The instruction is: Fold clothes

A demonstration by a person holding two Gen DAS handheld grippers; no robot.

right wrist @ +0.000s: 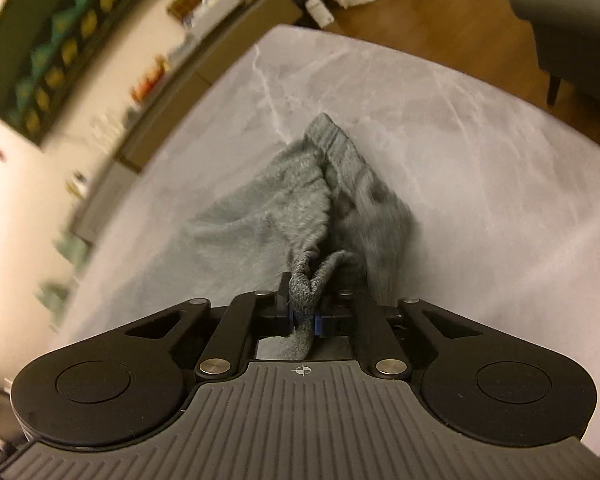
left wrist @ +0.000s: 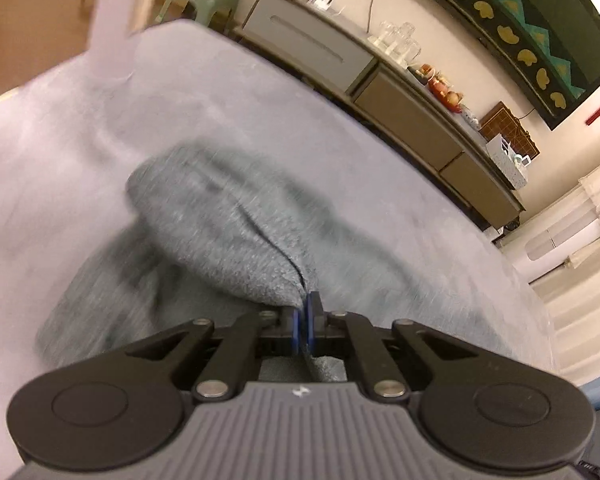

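Hanging from both tongs [left wrist: 305, 312] [right wrist: 305, 312], grey garment [right wrist: 284, 208], pinched edges

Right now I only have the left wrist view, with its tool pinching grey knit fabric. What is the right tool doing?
Observer: The right tool is clamped on a bunched edge of the same grey garment.
Operator: Can you see any trim on it?
Observer: Yes, a ribbed band at its far end, lying on the marbled table.
Operator: Anything beyond the table there?
Observer: A dark grey chair on the wooden floor.
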